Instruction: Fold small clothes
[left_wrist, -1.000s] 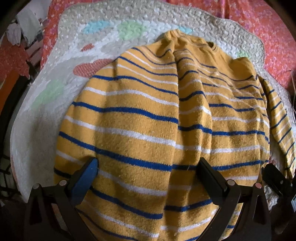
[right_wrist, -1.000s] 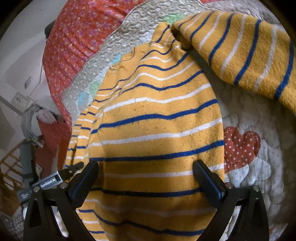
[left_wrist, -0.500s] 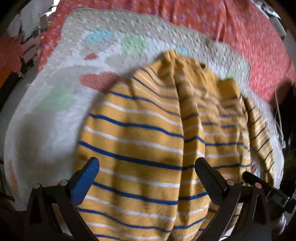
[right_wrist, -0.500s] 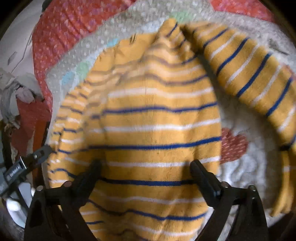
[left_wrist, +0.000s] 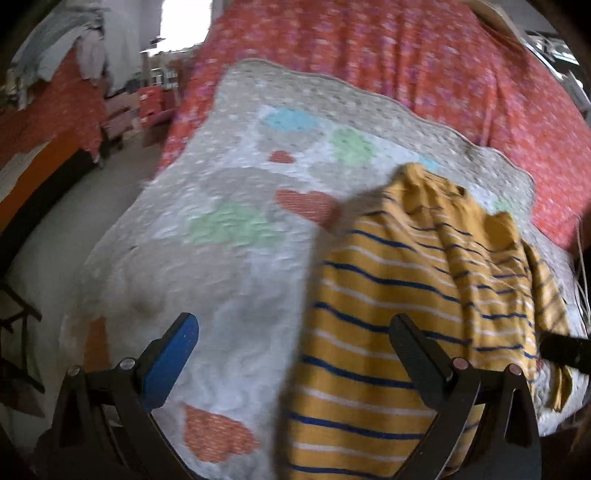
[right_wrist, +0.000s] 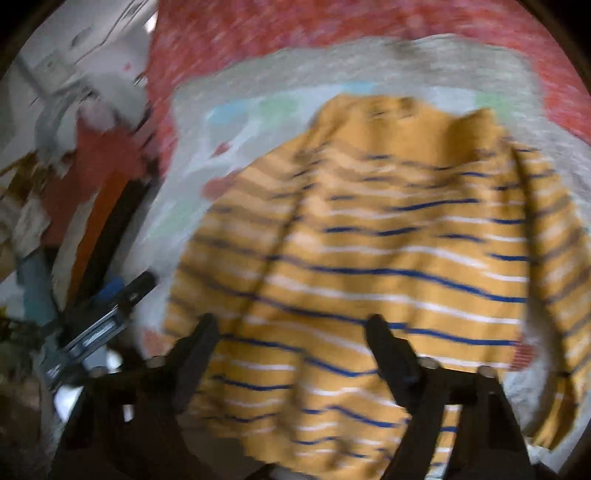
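Note:
A mustard-yellow sweater (left_wrist: 413, 295) with blue and white stripes lies bunched on a quilted mat (left_wrist: 229, 266) with heart patches. In the left wrist view it lies at the right, collar at the far end. My left gripper (left_wrist: 291, 343) is open and empty above the mat, its right finger over the sweater's near edge. In the right wrist view the sweater (right_wrist: 369, 258) fills the middle, blurred by motion. My right gripper (right_wrist: 291, 343) is open and empty above the sweater's near part. The left gripper also shows in the right wrist view (right_wrist: 107, 317), at the lower left.
A red floral bedspread (left_wrist: 406, 62) lies under and beyond the mat. The bed's left edge drops to the floor (left_wrist: 66, 206), with furniture and piled clothes (left_wrist: 66, 48) beyond. The right gripper's tip (left_wrist: 565, 350) shows at the right edge of the left wrist view.
Both grippers have pulled back and risen from the sweater. The left view has swung left, so the sweater sits to the right. The sweater has become narrower and more bunched.

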